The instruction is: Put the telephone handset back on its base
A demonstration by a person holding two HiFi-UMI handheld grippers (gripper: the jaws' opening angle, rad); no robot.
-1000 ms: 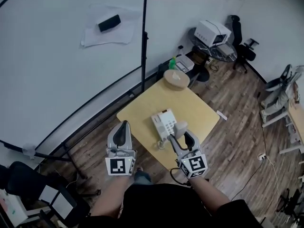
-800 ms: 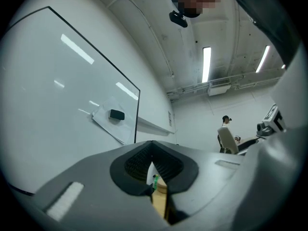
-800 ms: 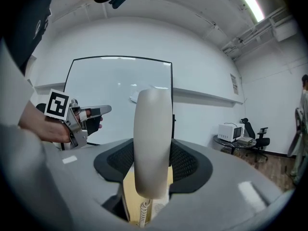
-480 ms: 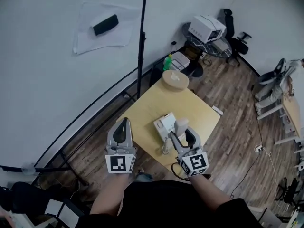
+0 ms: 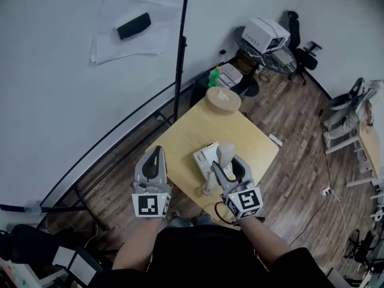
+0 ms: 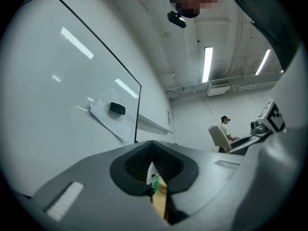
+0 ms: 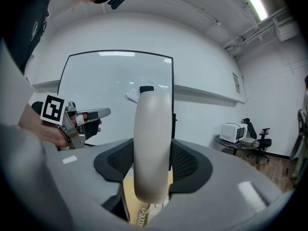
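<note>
Fingers of the right gripper clamp the cream telephone handset from both sides, black ribbed pads pressed to its flanks, the handset standing upright between them with its rounded end low in the jaws. Its coiled cord hangs below. From the head view, the right gripper holds the telephone handset at the right edge of the base, the white keypad unit sitting near the front of the pale wooden table; whether handset and base touch cannot be told. The cord trails toward the table's near edge.

To the left, the left gripper hangs beside the table with nothing in it. Its pads are drawn together, leaving only a sliver through which the tabletop and a green bottle show. It also appears in the right gripper view, its marker cube gripped by a hand.

Beyond the table stand a round tan stool-like object, the bottle and a whiteboard with a black eraser stuck over a sheet of paper. A white boxy appliance sits on a side table near an office chair on the wood floor.
</note>
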